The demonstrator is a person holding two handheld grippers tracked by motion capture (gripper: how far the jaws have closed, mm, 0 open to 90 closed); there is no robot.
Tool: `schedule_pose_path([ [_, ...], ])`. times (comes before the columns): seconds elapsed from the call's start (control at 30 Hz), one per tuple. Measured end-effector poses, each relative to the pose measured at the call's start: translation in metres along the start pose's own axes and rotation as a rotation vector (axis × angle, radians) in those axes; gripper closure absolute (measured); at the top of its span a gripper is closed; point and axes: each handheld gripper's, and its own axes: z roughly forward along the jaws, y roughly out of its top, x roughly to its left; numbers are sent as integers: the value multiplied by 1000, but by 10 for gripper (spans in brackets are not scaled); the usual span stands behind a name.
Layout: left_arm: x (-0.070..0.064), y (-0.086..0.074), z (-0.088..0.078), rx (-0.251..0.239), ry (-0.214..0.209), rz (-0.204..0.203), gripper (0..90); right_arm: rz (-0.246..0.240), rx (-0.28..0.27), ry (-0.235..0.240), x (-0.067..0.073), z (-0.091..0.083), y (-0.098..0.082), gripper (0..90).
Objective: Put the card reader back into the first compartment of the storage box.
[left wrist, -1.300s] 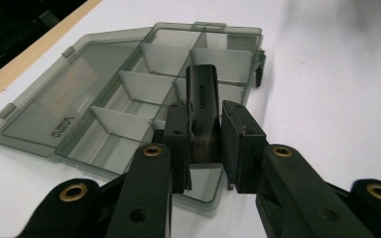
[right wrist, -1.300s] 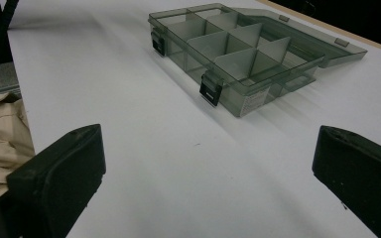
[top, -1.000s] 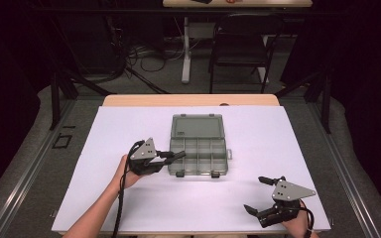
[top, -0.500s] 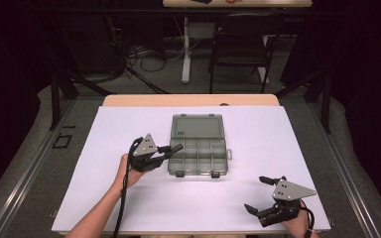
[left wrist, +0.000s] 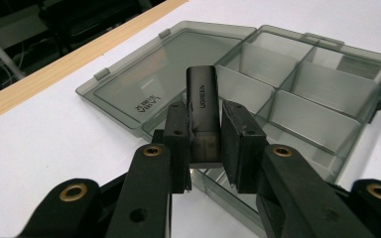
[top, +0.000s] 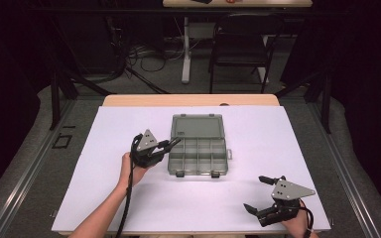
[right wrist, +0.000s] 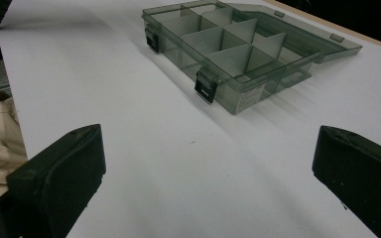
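Left gripper (left wrist: 203,148) holds a small black adapter (left wrist: 202,106) over the open organiser box (top: 197,151); right gripper (top: 265,196) rests wide open near the table's front right corner.

The left jaws are clamped on the adapter's lower end, and its printed upper part sticks out past the pads, above the box's left edge near where the flat lid (left wrist: 163,84) joins the compartments. The smoky clear box sits mid-table on the white table cover (top: 104,148), its lid folded back toward the far side and two dark latches (right wrist: 207,85) on the near wall. The compartments look empty, parted by thin dividers. The right gripper's jaws stand far apart with bare cover between them, well apart from the box. Beyond the table stand a black chair (top: 240,42) and cables on the floor.
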Motion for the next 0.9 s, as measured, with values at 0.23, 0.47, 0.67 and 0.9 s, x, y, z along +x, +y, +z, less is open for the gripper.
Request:
schedule_pose_path([
  [0.23, 1, 0, 8, 12, 14, -53, 744, 0, 10, -7, 0, 1, 0, 0],
  [0.47, -1, 3, 17, 31, 40, -80, 744, 3, 4, -9, 0, 0, 0, 0],
  [0.67, -1, 2, 24, 52, 70, -107, 744, 1, 5, -7, 0, 0, 0, 0],
  [0.9, -1, -1, 32, 79, 87, -132, 710, 0, 9, -3, 1, 0, 0, 0],
])
